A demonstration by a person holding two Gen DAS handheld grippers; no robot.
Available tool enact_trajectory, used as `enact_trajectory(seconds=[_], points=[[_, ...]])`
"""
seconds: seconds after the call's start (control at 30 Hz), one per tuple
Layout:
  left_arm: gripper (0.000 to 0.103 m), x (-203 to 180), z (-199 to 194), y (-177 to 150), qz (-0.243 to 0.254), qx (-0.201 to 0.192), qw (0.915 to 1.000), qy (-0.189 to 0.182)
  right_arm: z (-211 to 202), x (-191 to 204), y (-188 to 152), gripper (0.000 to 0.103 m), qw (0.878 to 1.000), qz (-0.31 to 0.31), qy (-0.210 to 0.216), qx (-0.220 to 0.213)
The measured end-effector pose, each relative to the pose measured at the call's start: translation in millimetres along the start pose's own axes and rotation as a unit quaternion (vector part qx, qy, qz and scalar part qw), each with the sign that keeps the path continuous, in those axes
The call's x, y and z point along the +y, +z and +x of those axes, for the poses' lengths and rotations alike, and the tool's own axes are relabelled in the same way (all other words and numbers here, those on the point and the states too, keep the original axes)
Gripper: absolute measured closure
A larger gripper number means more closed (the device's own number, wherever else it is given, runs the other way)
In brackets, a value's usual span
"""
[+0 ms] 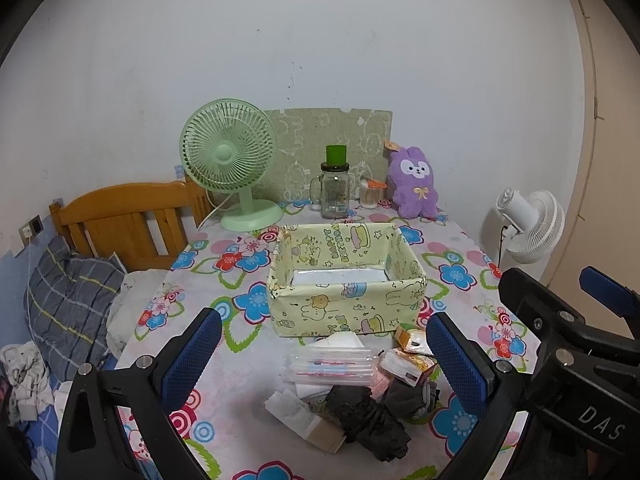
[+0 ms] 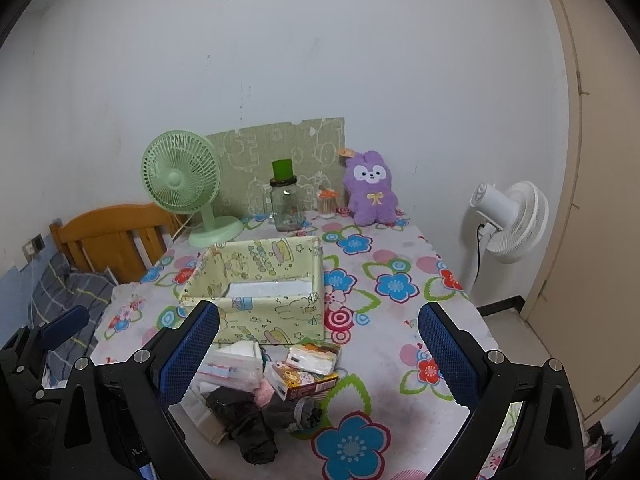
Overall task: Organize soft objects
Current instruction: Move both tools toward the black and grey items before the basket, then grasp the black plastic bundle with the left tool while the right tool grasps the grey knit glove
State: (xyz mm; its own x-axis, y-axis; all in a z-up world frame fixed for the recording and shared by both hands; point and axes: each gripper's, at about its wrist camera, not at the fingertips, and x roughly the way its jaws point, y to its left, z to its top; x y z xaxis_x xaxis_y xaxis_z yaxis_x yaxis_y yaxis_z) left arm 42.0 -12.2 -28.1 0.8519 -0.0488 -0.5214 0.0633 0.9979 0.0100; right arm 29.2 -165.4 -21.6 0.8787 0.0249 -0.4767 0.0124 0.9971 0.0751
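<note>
The left tongs (image 1: 324,364) and the right tongs (image 2: 320,354) are both open wide and hold nothing. They hang over the near end of the bench (image 2: 400,248), which has a cloth with big bright flowers on it. Right below them is a small pile of soft things (image 1: 340,384). In the pile there is a clear plastic pack (image 1: 328,368), a crumpled black cloth (image 1: 368,424), a grey sock (image 2: 292,410), some white tissue packs (image 2: 316,358) and a little orange box (image 2: 308,386). They touch and lie partly on top of each other. Just behind the pile, in the middle of the bench, stands a yellow box (image 1: 344,276) with cartoon pictures on it. It is open on top, and only its pale bottom shows inside. At the far end of the bench stand a green fan (image 1: 230,160) on the left, a glass jar (image 1: 335,188) with a green top in the middle, and a purple bunny toy (image 1: 414,184) on the right. A white fan (image 2: 508,220) stands on the floor to the right. A wooden bed (image 1: 128,220) is on the left.
</note>
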Motion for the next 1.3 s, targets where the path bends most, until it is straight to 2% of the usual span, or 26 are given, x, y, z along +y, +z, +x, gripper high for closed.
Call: enact_trajectory(seconds=[0.6,0.87,1.3], points=[[0.003,1.3,33.0,-16.3,0.003,0.02,0.9997,-0.014,32.1,4.2,-17.0,0.003,1.0,0.001,-0.01,0.025],[0.003,-6.2,41.2,-36.5,0.016,0.014,0.9996,-0.02,40.4,5.1,-36.1,0.003,1.0,-0.001,-0.015,0.024],[0.004,-8.7,55.3,-69.4,0.012,0.044,0.9979,-0.047,55.3,2.5,-69.1,0.003,0.999,0.0,-0.015,0.038]])
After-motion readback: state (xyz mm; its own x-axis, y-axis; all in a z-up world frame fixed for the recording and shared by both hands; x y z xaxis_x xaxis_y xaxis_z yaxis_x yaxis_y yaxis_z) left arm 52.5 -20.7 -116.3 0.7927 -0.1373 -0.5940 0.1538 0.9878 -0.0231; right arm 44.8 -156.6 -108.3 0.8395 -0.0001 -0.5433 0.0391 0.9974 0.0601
